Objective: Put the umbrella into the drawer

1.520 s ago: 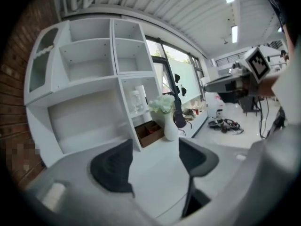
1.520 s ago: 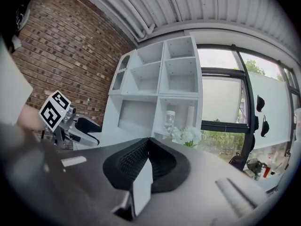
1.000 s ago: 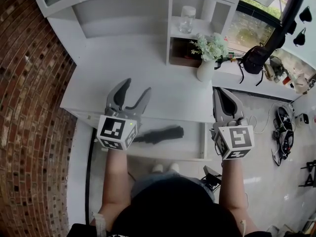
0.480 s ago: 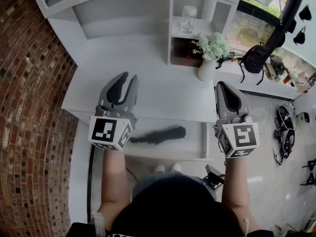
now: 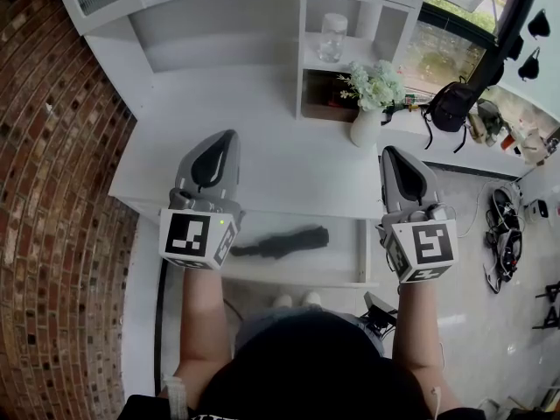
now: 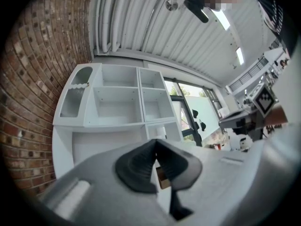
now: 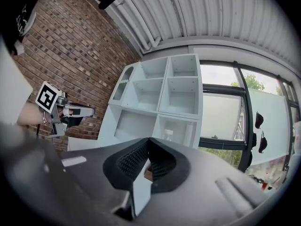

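A black folded umbrella (image 5: 280, 241) lies lengthwise in the open white drawer (image 5: 348, 276) under the desk's front edge. My left gripper (image 5: 229, 135) hovers over the desk above the drawer's left end, shut, with nothing between its fingers; in the left gripper view its pads (image 6: 141, 166) meet, with empty shelves beyond them. My right gripper (image 5: 390, 150) is held over the desk's right front corner, also shut and empty. In the right gripper view the right gripper (image 7: 148, 141) has its tips together and faces the shelf unit.
A white vase of flowers (image 5: 367, 116) stands at the desk's back right, and a glass jar (image 5: 332, 33) sits in a shelf cubby above it. A brick wall (image 5: 52, 191) runs along the left. A black backpack (image 5: 451, 103) and cables lie to the right.
The left gripper's jaws went from wide open to shut, and it rose slightly above the drawer. The umbrella stays in the drawer. The right gripper kept still.
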